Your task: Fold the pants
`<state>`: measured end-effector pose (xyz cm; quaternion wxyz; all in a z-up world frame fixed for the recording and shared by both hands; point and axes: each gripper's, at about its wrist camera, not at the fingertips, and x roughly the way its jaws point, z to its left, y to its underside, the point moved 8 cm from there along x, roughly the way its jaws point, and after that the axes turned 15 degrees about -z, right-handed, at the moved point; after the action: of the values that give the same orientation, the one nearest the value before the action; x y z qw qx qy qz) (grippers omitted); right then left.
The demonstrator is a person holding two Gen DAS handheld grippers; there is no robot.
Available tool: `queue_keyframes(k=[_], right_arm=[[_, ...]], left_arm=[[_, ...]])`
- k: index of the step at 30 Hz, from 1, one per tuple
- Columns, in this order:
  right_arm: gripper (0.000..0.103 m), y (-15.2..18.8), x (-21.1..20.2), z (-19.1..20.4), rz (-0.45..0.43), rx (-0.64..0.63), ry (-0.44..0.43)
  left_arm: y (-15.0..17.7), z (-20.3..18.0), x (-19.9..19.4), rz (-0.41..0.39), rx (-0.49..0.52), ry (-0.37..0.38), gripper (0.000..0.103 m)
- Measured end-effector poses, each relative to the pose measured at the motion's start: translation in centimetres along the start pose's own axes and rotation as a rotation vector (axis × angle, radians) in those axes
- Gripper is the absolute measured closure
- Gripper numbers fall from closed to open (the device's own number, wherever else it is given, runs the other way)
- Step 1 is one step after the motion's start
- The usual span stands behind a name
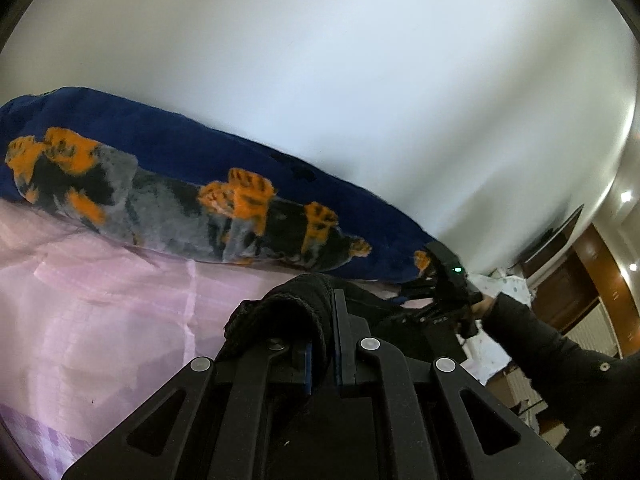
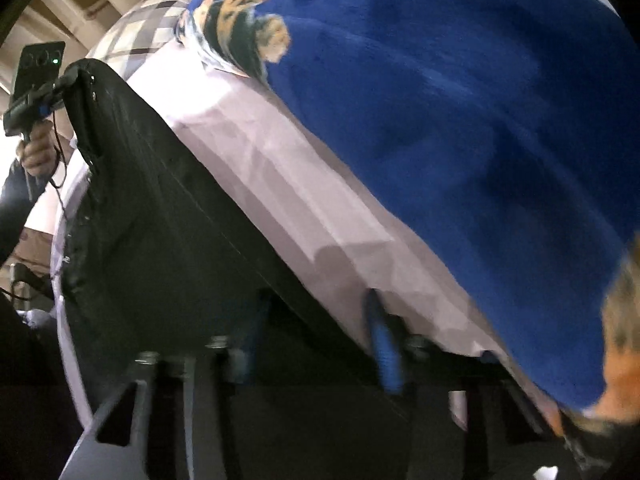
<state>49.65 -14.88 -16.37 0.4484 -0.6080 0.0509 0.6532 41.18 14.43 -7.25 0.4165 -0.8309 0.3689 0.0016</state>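
Observation:
The black pants (image 2: 160,220) stretch across the pink bed sheet (image 2: 280,184) between my two grippers. My left gripper (image 1: 322,320) is shut on a bunched end of the pants (image 1: 288,304) and holds it above the sheet; it shows as the left gripper (image 2: 36,76) in a hand at the upper left of the right wrist view. My right gripper (image 2: 320,332) points steeply down at the other end, blurred. Its fingers stand apart with the pants' edge between them, and the blue-padded finger (image 2: 384,348) lies over bare sheet. In the left wrist view the right gripper (image 1: 424,296) sits at the far end.
A thick blue blanket (image 1: 180,148) with orange and grey paw prints lies along the white wall (image 1: 320,60), close beside the pants (image 2: 440,120). A plaid pillow (image 2: 136,36) lies at the bed's far end. Brown furniture (image 1: 560,280) stands beyond a dark sleeve (image 1: 560,360).

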Motion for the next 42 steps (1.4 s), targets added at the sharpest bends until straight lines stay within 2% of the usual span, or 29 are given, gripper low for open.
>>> queue_keyframes(k=[1, 2, 5, 9, 14, 19, 21, 24, 31, 37, 42], right_arm=[[0.085, 0.1, -0.3, 0.0, -0.011, 0.001, 0.01], [0.088, 0.4, -1.0, 0.0, -0.036, 0.003, 0.033], [0.092, 0.3, -2.9, 0.8, -0.093, -0.009, 0.093], [0.093, 0.8, -6.6, 3.6, -0.179, -0.026, 0.202], [0.094, 3.1, -11.9, 7.8, -0.266, 0.002, 0.293], [0.094, 7.6, -14.5, 12.1, -0.313, 0.083, 0.32], [0.094, 9.7, -14.7, 13.7, -0.324, 0.106, 0.335], [0.095, 12.7, -13.9, 15.5, -0.315, 0.182, 0.313], [0.095, 18.3, -10.7, 17.5, -0.267, 0.291, 0.292], [0.094, 19.8, -8.9, 17.6, -0.25, 0.337, 0.321], [0.087, 20.2, -8.5, 17.9, -0.258, 0.335, 0.366]], left_arm=[[0.1, 0.2, 0.1, 0.002, 0.001, -0.012, 0.096], [0.1, 0.5, 0.1, 0.004, 0.003, -0.021, 0.096], [0.1, 1.0, 0.2, 0.003, 0.013, -0.049, 0.096], [0.0, 0.2, -1.0, 0.004, 0.039, -0.052, 0.096], [0.8, -2.8, -4.3, 0.009, 0.101, 0.002, 0.096], [3.5, -5.3, -8.0, 0.037, 0.145, 0.034, 0.095], [5.4, -6.0, -9.8, 0.06, 0.157, 0.039, 0.095], [8.3, -6.2, -11.9, 0.101, 0.162, 0.022, 0.095], [16.0, -4.6, -14.2, 0.252, 0.225, -0.07, 0.094], [20.9, -3.1, -14.2, 0.38, 0.33, -0.162, 0.091], [21.7, -3.3, -14.4, 0.396, 0.414, -0.228, 0.084]])
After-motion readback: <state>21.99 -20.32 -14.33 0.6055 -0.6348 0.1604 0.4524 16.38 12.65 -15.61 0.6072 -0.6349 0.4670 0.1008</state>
